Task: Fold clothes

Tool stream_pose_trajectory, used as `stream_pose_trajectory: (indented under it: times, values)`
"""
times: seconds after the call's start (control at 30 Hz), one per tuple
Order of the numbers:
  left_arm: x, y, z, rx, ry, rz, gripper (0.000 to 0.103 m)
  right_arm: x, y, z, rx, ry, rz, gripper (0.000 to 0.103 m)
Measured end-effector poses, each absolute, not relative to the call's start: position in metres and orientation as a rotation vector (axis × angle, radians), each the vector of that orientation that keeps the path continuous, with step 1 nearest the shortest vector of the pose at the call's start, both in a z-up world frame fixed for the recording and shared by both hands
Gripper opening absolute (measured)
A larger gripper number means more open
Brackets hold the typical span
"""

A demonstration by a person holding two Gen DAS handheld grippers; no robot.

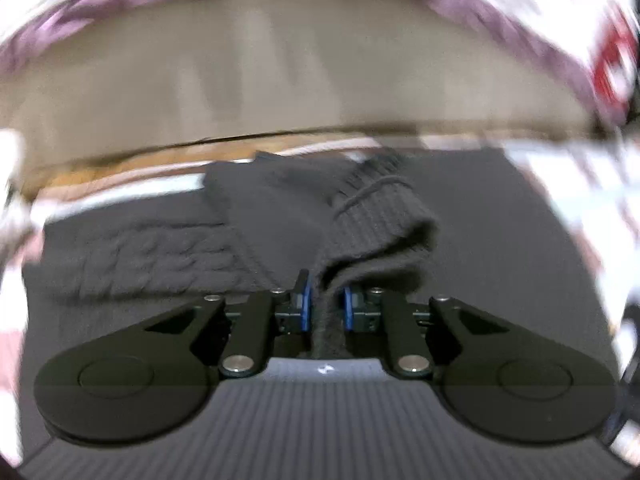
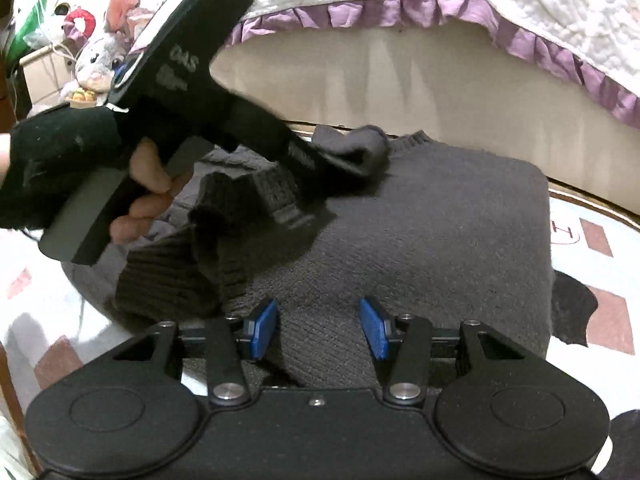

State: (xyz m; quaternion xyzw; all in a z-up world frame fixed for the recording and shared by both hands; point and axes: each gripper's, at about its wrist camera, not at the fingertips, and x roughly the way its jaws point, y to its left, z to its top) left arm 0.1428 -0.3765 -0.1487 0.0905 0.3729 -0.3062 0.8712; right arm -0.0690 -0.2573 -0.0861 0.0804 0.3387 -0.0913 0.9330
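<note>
- The grey knitted sweater [image 2: 420, 232] lies spread on a patterned mat [image 2: 592, 240], its ribbed cuff end lifted at the left.
- The left gripper [image 1: 325, 304] is closed on a bunch of that ribbed knit; the right gripper [image 2: 318, 326] hovers over the near hem, wide apart and holding nothing.
- The knit looks thick, soft and floppy, likely to sag and stretch; ribbed edges and hems offer the firmest hold.
- A frilled quilt [image 2: 520, 20] overhangs the far side; a black cloth scrap [image 2: 572, 312] lies just right of the sweater.
</note>
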Motion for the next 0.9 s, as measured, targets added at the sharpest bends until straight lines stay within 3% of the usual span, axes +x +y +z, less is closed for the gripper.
stream_pose_trajectory:
  times: [0.23,0.3,0.37,0.6,0.8,0.9]
  values:
    - [0.147,-0.329,-0.130,0.094,0.767,-0.509,0.021,-0.067,-0.249,-0.088,0.187,0.694,-0.103,0.055]
    - [0.135,-0.314,-0.127,0.111,0.761,-0.499,0.043,-0.066,-0.243,-0.090,0.153,0.708,-0.099,0.055]
    - [0.124,-0.293,-0.126,0.111,0.759,-0.486,0.050,-0.065,-0.244,-0.090,0.160,0.708,-0.093,0.055]
    - [0.099,-0.203,-0.136,0.050,0.887,-0.293,0.054,-0.061,-0.240,-0.094,0.136,0.725,-0.084,0.059]
    - [0.073,-0.117,-0.151,-0.266,1.026,-0.204,0.058,-0.068,-0.214,-0.074,0.126,0.670,-0.016,0.059]
    - [0.067,-0.100,-0.162,-0.408,1.074,-0.220,0.066,-0.067,-0.193,-0.068,0.114,0.655,0.028,0.058]
